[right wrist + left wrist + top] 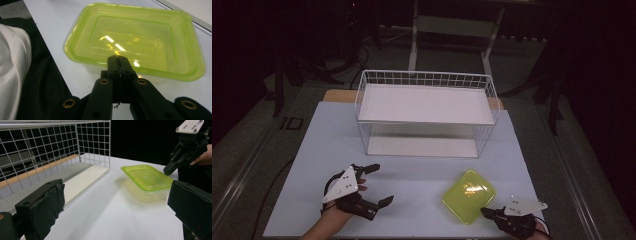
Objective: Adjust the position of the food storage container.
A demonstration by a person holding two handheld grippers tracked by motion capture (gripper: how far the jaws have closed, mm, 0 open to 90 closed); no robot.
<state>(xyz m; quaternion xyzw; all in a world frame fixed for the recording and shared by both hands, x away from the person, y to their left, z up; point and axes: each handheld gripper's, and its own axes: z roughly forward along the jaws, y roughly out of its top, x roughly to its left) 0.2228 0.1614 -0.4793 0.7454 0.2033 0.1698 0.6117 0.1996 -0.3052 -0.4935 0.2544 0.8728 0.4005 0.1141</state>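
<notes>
Here my right gripper (119, 60) has its jaws pinched on the near rim of the green tray (135, 40); my left gripper (362, 187) rests wide open, well apart.

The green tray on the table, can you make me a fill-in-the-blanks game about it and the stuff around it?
1. The see-through tray is yellow-____ in colour.
2. The right gripper has its jaws ____ on the tray's rim.
3. The left gripper has its jaws ____, with nothing between them.
4. Behind the tray stands a white ____ basket.

Missing words: green; shut; open; wire
</notes>
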